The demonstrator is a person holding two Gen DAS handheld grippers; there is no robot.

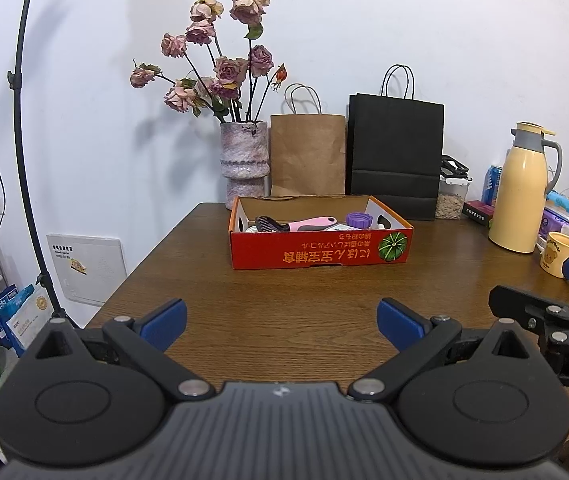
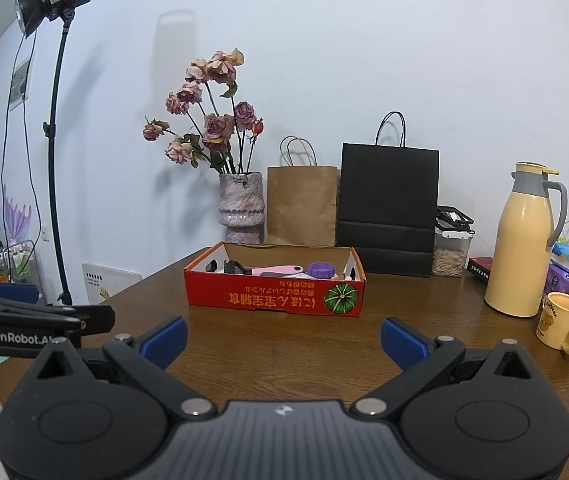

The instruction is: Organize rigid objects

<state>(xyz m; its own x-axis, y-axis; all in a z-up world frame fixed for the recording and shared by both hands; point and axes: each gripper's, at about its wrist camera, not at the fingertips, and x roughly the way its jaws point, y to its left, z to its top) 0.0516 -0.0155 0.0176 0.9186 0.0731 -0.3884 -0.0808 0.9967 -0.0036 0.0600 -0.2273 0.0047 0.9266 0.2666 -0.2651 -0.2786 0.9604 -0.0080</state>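
Box (image 1: 320,254) well ahead of both empty, spread claws (image 1: 282,322) (image 2: 283,340).

My left gripper (image 1: 282,326): matte black plastic body, ribbed grey centre plate w/ small silver logo. Two round black discs either side, triangular cut-outs above. Silver rivets at link pivots. Fingers (image 1: 164,322) tipped w/ blue pads. My right gripper (image 2: 283,338): same build, same blue pads, same rivets. Seen side-on from right cam, left unit carries white "GenRobot.AI" lettering; from left cam, right unit shows white "DA" letters, rest cut off.
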